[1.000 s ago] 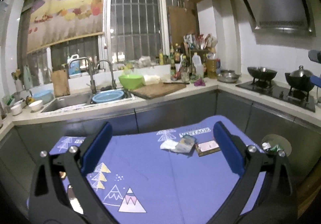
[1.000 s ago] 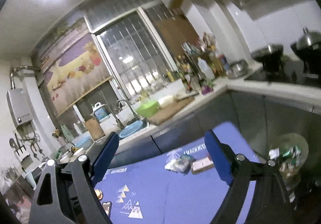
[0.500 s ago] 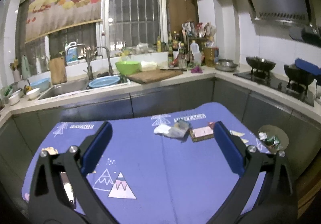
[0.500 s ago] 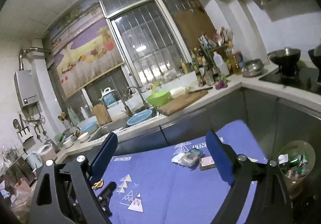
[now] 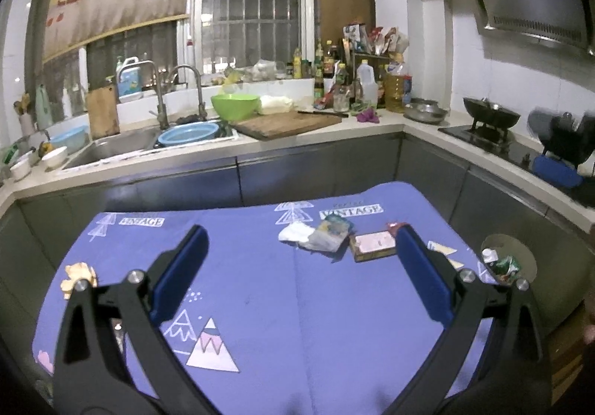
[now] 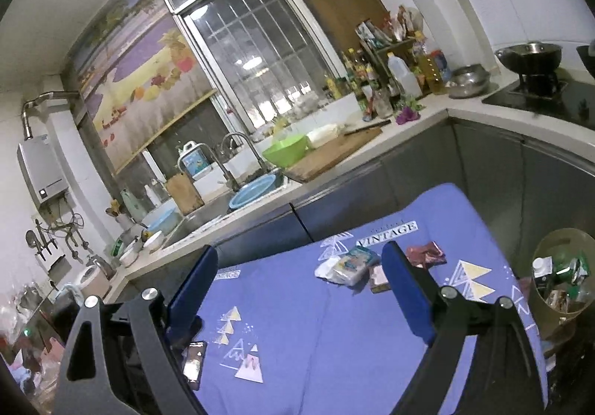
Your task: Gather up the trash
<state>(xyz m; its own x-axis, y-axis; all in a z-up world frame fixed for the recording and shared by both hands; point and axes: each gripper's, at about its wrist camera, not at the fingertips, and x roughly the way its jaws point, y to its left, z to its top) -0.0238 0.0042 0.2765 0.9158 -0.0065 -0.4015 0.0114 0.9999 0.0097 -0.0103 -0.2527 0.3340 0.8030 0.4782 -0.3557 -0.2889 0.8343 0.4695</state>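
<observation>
both grippers above a desk (image 5: 297,303) covered in a blue printed cloth; kitchen behind. the left gripper (image 5: 297,266) has its fingers released and wide apart, holding nothing; the right gripper (image 6: 297,288) is likewise spread and empty.

task things, placed relative to the word "vintage" printed at the far edge of the cloth: just nearer than it lies a small heap of trash, a white crumpled tissue (image 5: 295,232) touching a clear plastic wrapper (image 5: 329,234) with a blue and yellow label; just right of the heap, a flat pinkish box (image 5: 373,245); further right, seen from the right wrist, a dark red wrapper (image 6: 425,254). well to the left of the word, near the cloth's left edge, a crumpled yellowish scrap (image 5: 80,275).

container: a round trash bin (image 6: 557,240) stands off the right edge of the desk, right of the word, and already holds several pieces, among them a white carton and green packaging; exact items cannot be told.

step in hand, as judged: approach before the first pick, nothing yet gripped. the next move calls for lowering one gripper over the heap, closing on the wrapper or tissue, then carrying it right to the bin. thin, limp pieces may slip or lift only partly.
</observation>
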